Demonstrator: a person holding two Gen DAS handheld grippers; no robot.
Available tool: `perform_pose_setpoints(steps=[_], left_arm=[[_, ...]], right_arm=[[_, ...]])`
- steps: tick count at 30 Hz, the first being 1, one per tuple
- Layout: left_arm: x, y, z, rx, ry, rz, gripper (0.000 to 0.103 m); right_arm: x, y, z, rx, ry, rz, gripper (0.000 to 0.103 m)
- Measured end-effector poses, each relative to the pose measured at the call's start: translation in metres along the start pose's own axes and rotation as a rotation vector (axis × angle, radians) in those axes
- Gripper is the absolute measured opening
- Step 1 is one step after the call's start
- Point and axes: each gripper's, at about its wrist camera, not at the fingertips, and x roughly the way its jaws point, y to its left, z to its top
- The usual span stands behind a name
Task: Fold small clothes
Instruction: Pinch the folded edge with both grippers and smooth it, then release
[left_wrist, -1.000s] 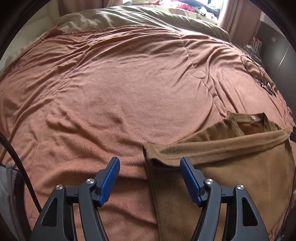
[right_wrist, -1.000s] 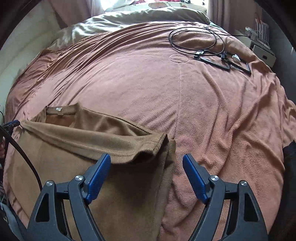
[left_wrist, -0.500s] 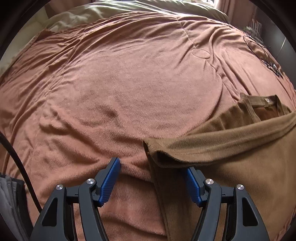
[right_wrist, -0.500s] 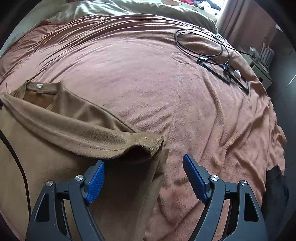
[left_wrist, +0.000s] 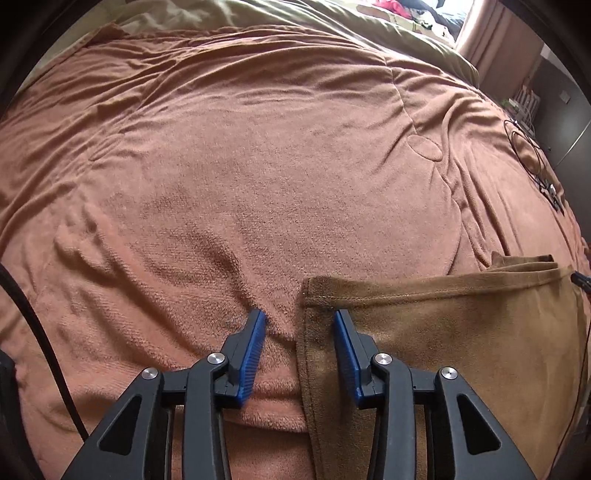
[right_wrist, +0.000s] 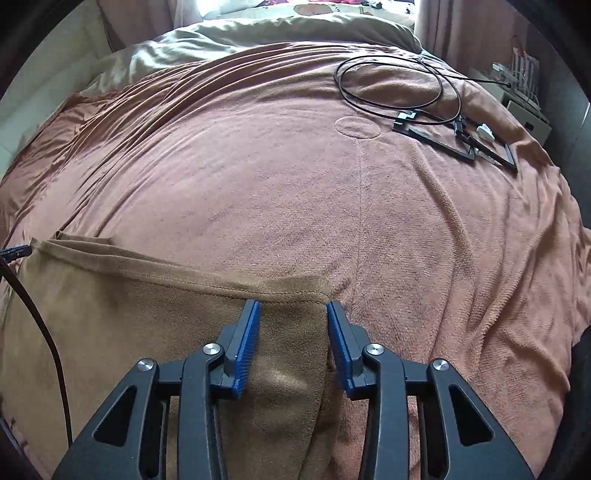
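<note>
A small brown garment (left_wrist: 443, 332) lies folded on the rust-coloured blanket (left_wrist: 258, 166), its folded edge running across the top. My left gripper (left_wrist: 299, 325) points down at the garment's left corner, its jaws closing. The side edge stands between the blue pads with gaps on both sides. In the right wrist view the garment (right_wrist: 129, 314) fills the lower left. My right gripper (right_wrist: 291, 317) straddles its right corner, jaws closing, and the cloth puckers between the pads.
A coiled black cable (right_wrist: 391, 85) and a flat black frame (right_wrist: 454, 133) lie on the blanket (right_wrist: 295, 184) at the far right. An olive duvet (right_wrist: 258, 37) is bunched at the head of the bed. A black lead (left_wrist: 37, 350) trails at the left.
Both grippers have dropped onto the garment's two top corners and their jaws have narrowed. The raised top flap now lies flat and hides the collar with its label.
</note>
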Motion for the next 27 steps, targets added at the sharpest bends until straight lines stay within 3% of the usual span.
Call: perform_pose_setpoints(steps=[3,6,9,12,21,27], left_arm=[[0.001,-0.002,0.0,0.004,-0.008,-0.003,0.041],[0.004,-0.005,0.001,0.014,-0.005,0.007,0.038],[0.005,-0.009,0.002,0.025,-0.008,0.002,0.017],[0.001,-0.014,0.003,0.049,-0.018,0.033,0.008],[-0.043,-0.024,0.012,0.084,-0.132,0.09,0.007],[-0.04,-0.03,0.024,0.071,-0.137,0.114,0.006]], right_arm=[[0.001,-0.005,0.0,0.028,-0.002,0.028,0.028],[-0.004,-0.006,-0.001,0.042,-0.01,0.034,0.018],[-0.01,-0.006,-0.002,0.043,-0.024,0.017,0.002],[-0.017,-0.006,-0.003,0.055,-0.033,-0.013,0.0],[-0.057,-0.003,-0.002,0.058,-0.103,-0.058,0.0],[-0.055,0.002,0.006,0.05,-0.097,-0.1,0.0]])
